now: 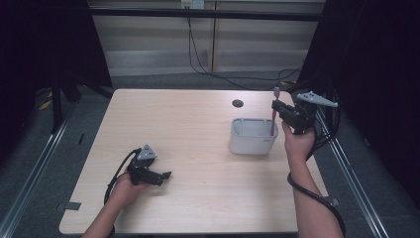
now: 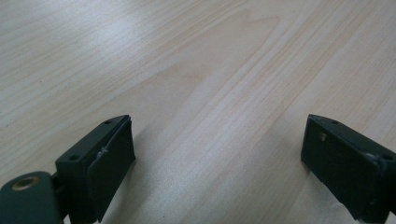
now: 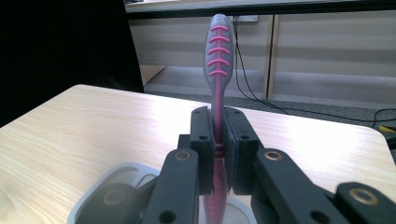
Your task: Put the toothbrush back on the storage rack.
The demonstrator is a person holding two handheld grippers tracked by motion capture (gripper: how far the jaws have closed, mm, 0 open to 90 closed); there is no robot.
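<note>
My right tongs [image 1: 280, 110] are clamping a grey and pink plastic toothbrush with a ribbed handle [image 3: 218, 70], both pads pressing flat on its narrow shaft, with the handle end standing upright above the jaws. In the high view the toothbrush [image 1: 274, 111] is standing with its lower end inside the right-hand part of a white rectangular plastic holder with rounded corners [image 1: 250, 144], which is sitting on the right half of the light wooden table [image 1: 198, 139].

Judgement on the step in hand: I am seating the toothbrush in the holder. To do it well I am keeping the shaft vertical, lowering straight down without dragging against the holder's rim, and parting the jaws only once the lower end is resting on the bottom, so the brush leans gently rather than dropping. The holder looks light; a sideways pull could shift or tip it.

My left tongs [image 2: 217, 154] are standing wide open with nothing between the jaws, resting low over bare table near the front left [image 1: 157, 177], well apart from the holder.

Hidden or unclear: the brush head is out of sight below the jaws and inside the holder, so I cannot tell whether it is touching the bottom. The holder's inner dividers are hard to make out, and I cannot confirm which compartment it occupies. A small dark round spot [image 1: 237, 103] on the table beyond the holder is too small to identify.
</note>
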